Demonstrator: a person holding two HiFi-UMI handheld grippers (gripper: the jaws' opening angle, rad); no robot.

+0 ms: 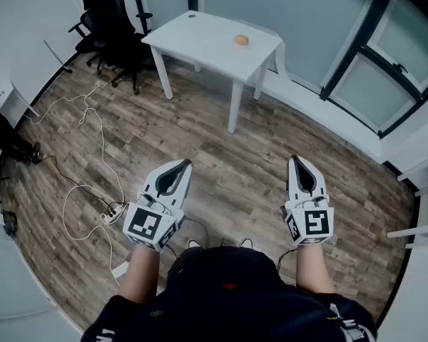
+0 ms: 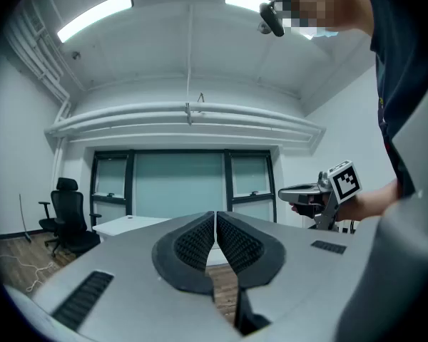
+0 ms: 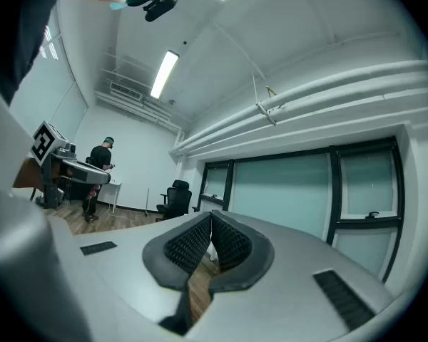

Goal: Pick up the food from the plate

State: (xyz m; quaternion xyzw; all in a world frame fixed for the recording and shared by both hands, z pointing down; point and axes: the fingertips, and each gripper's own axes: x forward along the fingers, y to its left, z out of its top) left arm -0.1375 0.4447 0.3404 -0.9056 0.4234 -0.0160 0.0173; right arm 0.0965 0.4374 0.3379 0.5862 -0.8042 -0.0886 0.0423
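A small orange-brown piece of food (image 1: 242, 40) lies on a white table (image 1: 200, 45) far ahead across the room; a plate under it is too small to make out. My left gripper (image 1: 183, 164) and right gripper (image 1: 294, 159) are held low in front of my body, well short of the table. Both are shut with nothing between the jaws. In the left gripper view the left gripper (image 2: 215, 218) has its ribbed pads pressed together, with the right gripper (image 2: 307, 194) seen off to the right. The right gripper view shows the right gripper (image 3: 210, 217) with pads meeting at the tips.
Black office chairs (image 1: 110, 20) stand left of the table. White cables (image 1: 93, 155) and a power strip (image 1: 113, 214) trail over the wooden floor at the left. Dark-framed windows (image 1: 385, 70) line the right wall. Another person (image 3: 100, 162) stands far off by a desk.
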